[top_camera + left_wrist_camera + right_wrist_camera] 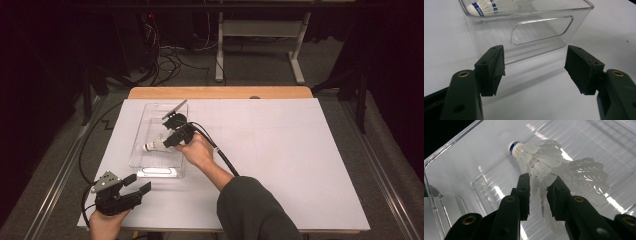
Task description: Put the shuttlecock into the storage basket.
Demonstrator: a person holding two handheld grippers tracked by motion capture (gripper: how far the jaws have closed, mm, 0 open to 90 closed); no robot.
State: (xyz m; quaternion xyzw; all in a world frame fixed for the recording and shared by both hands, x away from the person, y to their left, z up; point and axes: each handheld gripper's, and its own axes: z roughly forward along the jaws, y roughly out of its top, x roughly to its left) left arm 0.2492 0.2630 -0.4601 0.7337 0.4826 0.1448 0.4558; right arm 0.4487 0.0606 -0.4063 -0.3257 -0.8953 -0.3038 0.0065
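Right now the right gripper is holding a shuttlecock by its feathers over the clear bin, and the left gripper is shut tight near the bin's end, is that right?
Not quite. The left gripper is open, with nothing between its jaws, as the left gripper view shows. The rest stands: the right gripper holds the shuttlecock by its feathers over the clear bin, and the left gripper sits near the bin's end.

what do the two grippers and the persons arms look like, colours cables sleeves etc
Both are black two-jaw tools. The left gripper carries a grey three-cornered plate on top, and a thin black cable trails from it. Its pads are dark and blocky, on arms with brass-ringed holes. The right gripper trails a thicker black cable. The right arm wears a dark grey-green sleeve.
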